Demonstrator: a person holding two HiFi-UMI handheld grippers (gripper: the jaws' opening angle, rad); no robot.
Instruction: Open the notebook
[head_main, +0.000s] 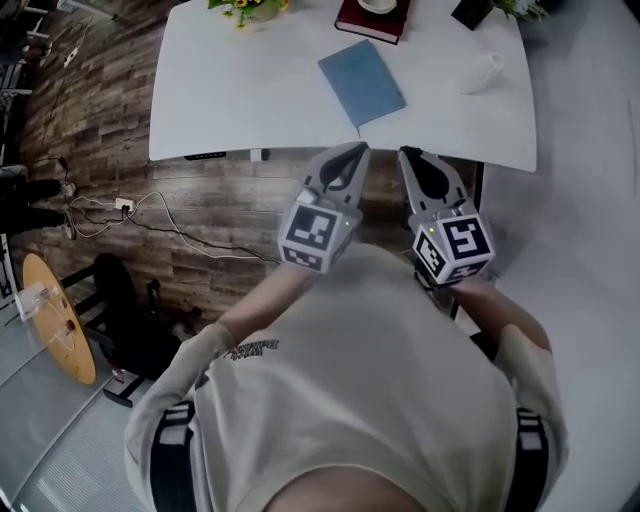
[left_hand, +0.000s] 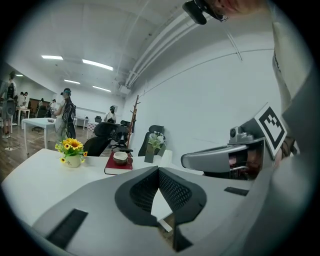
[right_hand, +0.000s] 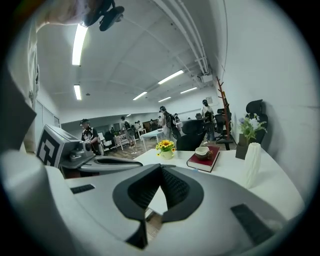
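Hovering short of the table (head_main: 230, 110), left gripper (head_main: 356, 151) and right gripper (head_main: 408, 154) are both pinched together, empty; the thin blue notebook (head_main: 362, 82) looks light and floppy, so catch its cover at a corner.

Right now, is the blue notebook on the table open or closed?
Closed. The blue notebook lies flat on the white table with its cover down, and no pages show.
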